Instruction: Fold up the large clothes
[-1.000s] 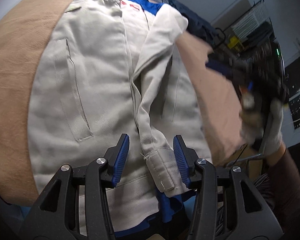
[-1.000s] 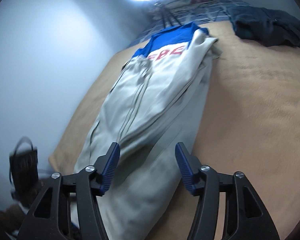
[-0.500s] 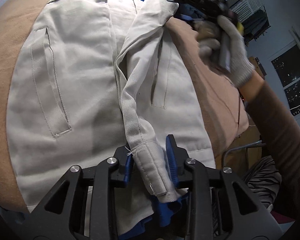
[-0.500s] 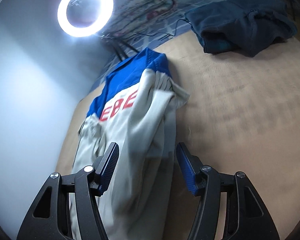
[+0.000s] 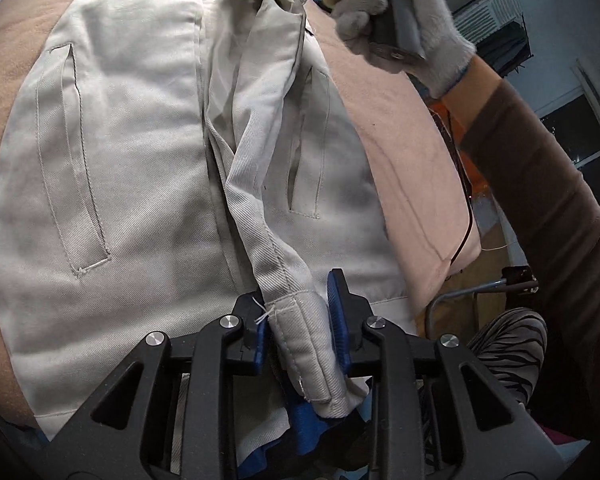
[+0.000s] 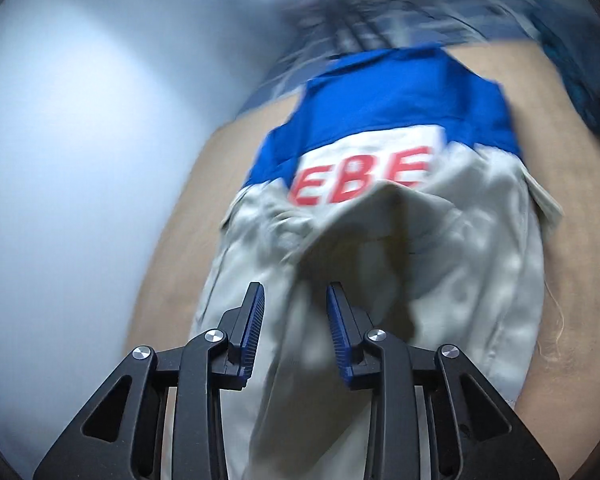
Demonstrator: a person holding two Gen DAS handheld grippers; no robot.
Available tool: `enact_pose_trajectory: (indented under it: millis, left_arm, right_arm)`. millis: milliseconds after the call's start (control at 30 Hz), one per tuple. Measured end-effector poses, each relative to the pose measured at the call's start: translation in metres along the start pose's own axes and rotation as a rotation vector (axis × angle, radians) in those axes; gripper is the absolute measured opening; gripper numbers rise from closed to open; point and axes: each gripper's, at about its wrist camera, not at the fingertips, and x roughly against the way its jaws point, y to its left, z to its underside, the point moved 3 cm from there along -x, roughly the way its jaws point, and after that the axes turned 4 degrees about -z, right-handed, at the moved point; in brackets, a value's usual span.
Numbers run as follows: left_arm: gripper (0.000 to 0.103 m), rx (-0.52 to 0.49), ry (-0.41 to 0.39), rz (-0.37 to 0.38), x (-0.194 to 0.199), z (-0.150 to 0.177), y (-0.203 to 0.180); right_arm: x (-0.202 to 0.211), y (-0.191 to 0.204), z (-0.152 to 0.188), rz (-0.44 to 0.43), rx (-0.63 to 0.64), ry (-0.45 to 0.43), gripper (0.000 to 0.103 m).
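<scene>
A: Status? The jacket (image 5: 132, 168) lies flat on the tan blanket (image 5: 412, 152).

B: Your left gripper (image 5: 300, 320) clamps the sleeve cuff (image 5: 312, 356). Your right gripper (image 6: 296, 320) has been closing on the sleeve's upper end; grip unconfirmed. Lift unevenly and the sleeve twists.

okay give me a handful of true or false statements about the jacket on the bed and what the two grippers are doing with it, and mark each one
1. The left gripper has the sleeve cuff between its blue pads. True.
2. The jacket is black with yellow lettering. False: it is pale grey with a blue yoke and red lettering.
3. The jacket lies on a tan blanket. True.
4. The right gripper hovers over bare blanket, away from the jacket. False: grey jacket fabric lies between its fingers, at the shoulder end of the sleeve.
5. The hand on the right gripper is bare. False: it wears a grey knit glove.
</scene>
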Motion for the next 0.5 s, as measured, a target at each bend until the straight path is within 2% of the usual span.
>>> enact_pose_trajectory:
  millis: [100,133,167,267,400,433,467,500]
  left_arm:
    - [0.025,0.004,0.001,0.005,-0.001,-0.001,0.003]
    - [0.025,0.003,0.001,0.006,-0.001,-0.001,0.003]
    - [0.025,0.002,0.001,0.006,-0.002,-0.001,0.004]
    - [0.025,0.001,0.003,0.006,-0.002,-0.002,0.009]
    - [0.025,0.002,0.003,0.008,-0.002,-0.001,0.008]
    - [0.024,0.002,0.003,0.009,-0.002,-0.001,0.008]
    - [0.021,0.003,0.001,0.011,-0.003,-0.001,0.007]
    - [0.020,0.002,0.001,0.014,-0.003,0.000,0.005]
  right_arm:
    - [0.030,0.016,0.011,-0.036,0.055,-0.040,0.031]
    - [0.041,0.015,0.013,-0.001,0.071,-0.075,0.031]
    - [0.048,0.011,0.014,0.088,0.084,-0.102,0.031]
    - [0.041,-0.010,0.012,0.338,0.101,-0.070,0.037]
    - [0.007,-0.029,0.012,0.409,0.080,0.041,0.037]
    - [0.000,-0.029,0.013,0.434,0.094,0.069,0.033]
    - [-0.009,-0.030,0.015,0.458,0.118,0.100,0.008]
    - [-0.010,-0.028,0.013,0.466,0.121,0.109,0.003]
